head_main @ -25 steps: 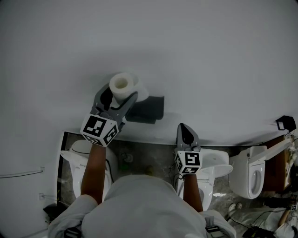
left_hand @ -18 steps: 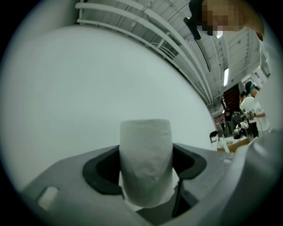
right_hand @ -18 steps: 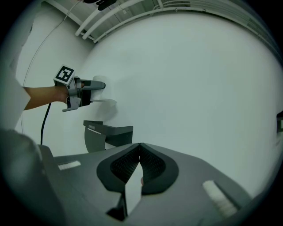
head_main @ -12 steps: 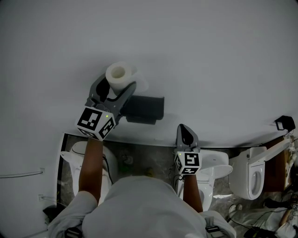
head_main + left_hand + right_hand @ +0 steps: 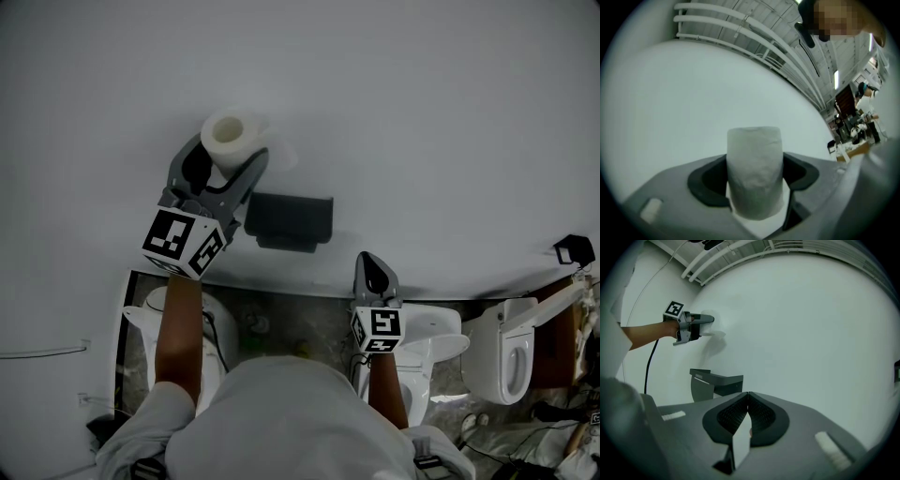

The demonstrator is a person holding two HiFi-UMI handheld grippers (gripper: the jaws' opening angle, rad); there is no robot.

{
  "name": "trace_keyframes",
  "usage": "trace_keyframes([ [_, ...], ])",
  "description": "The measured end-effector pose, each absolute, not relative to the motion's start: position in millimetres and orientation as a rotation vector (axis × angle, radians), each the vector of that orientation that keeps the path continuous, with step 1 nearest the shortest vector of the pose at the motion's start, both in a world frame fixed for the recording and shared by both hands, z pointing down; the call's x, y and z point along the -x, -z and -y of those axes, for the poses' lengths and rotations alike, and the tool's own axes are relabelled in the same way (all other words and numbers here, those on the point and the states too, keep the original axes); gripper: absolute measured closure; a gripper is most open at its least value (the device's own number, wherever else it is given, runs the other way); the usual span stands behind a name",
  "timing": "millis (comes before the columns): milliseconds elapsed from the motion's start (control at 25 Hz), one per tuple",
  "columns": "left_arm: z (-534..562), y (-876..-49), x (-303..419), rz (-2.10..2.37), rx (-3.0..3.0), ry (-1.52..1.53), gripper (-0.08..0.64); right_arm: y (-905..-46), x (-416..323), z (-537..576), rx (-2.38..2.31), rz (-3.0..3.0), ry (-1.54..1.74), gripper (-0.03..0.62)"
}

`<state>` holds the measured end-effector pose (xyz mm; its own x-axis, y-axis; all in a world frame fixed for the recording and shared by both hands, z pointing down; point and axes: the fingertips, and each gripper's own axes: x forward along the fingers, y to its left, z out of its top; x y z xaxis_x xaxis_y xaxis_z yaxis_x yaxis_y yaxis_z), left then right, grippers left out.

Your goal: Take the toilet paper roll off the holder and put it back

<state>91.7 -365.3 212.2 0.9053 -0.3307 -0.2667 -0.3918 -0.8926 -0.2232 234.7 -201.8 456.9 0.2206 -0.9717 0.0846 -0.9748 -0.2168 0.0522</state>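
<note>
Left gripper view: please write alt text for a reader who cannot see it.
The left gripper clamps a white toilet paper roll upright between its grey jaws, before a plain white wall. White rails run across the top.

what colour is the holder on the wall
The holder is dark grey, which shows best in the head view.

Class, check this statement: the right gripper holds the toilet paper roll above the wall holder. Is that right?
No. The left gripper holds the toilet paper roll, as the left gripper view shows; it is above the wall holder.
</note>
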Motion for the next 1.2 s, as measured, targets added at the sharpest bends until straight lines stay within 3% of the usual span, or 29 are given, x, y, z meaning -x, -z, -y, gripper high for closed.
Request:
trace_keyframes([
  [1200,377,-259,-93,-0.523,2.877,-0.263,0.233,-456,-215,208,-2.358,1.922,-0.018,0.591],
])
